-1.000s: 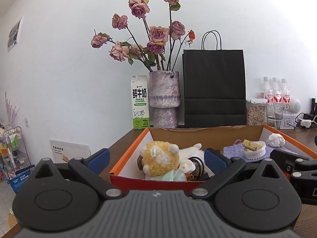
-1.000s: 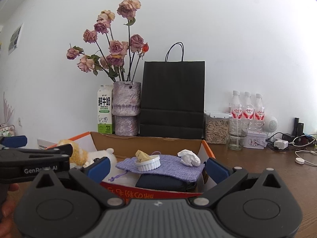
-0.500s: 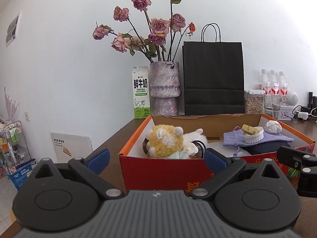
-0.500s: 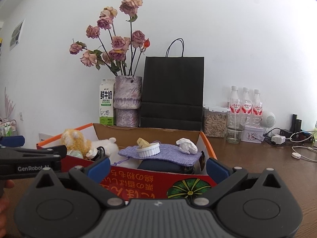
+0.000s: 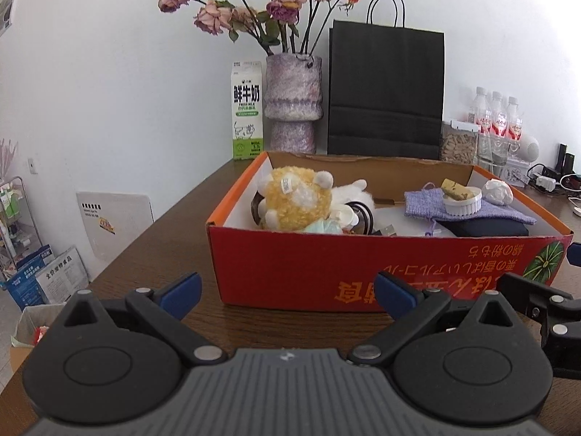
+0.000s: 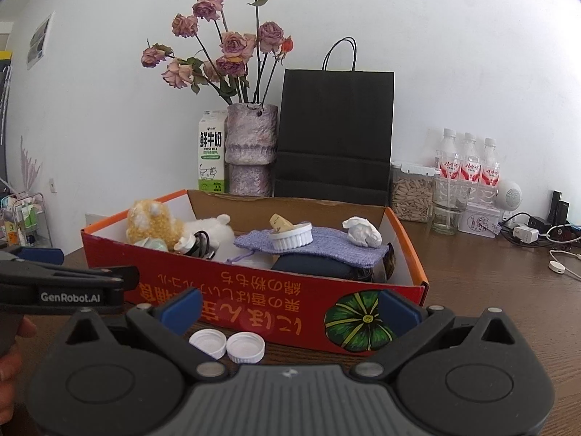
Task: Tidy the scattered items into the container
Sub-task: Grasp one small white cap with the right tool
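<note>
A red cardboard box stands on the brown table. It holds a yellow plush toy, a purple knit pouch, a white ramekin, a crumpled white tissue and a dark pouch. Two white bottle caps lie on the table in front of the box, between my right gripper's fingers. My left gripper is open and empty, in front of the box. My right gripper is open and empty.
Behind the box stand a milk carton, a vase of dried roses, a black paper bag, a jar and water bottles. Cables and chargers lie at the right. The table's left edge drops to floor clutter.
Both grippers have pulled back from the box and risen, so its red front wall and the two caps on the table now show. Both stay open.
</note>
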{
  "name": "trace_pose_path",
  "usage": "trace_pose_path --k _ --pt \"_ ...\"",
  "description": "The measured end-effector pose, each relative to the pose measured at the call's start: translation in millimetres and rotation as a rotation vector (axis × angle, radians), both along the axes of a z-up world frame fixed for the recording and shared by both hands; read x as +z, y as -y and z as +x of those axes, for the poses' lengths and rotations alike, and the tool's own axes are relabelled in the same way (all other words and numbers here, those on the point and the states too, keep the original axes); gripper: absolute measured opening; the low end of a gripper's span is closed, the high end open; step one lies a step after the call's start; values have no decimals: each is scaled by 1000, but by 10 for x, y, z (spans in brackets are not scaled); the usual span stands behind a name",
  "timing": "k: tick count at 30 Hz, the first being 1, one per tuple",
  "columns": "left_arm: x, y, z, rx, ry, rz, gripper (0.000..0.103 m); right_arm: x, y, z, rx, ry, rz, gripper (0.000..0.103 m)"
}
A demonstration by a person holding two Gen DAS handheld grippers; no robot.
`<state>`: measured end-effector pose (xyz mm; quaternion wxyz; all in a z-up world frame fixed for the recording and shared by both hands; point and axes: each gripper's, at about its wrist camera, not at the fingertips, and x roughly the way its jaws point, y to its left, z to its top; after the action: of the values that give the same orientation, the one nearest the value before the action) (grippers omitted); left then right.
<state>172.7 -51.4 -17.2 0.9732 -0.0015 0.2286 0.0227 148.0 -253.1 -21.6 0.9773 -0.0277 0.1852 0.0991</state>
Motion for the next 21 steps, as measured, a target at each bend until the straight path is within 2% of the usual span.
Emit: trace_pose_path --k 3,7,11,17,19,20,21 --pt "-50 -26 62 4 -60 -12 103 -42 -4 80 7 -72 -1 103" --pt "-194 -43 262 -6 -232 -21 103 -150 15 256 -2 -215 12 103" --pt "-217 -27 240 -14 -230 -11 103 -248 62 395 -35 -308 38 100" --pt "-225 -31 232 -15 -231 -9 103 -261 -32 448 -44 -309 17 97" --pt "-218 -27 226 -15 -231 -9 103 -258 -81 449 -42 -305 -1 93" --pt "-216 -26 227 -15 -231 -8 103 -251 -101 442 -38 -298 -11 85" --pt "-216 -27 226 -15 -231 -8 103 -241 -110 420 -33 -286 -13 70"
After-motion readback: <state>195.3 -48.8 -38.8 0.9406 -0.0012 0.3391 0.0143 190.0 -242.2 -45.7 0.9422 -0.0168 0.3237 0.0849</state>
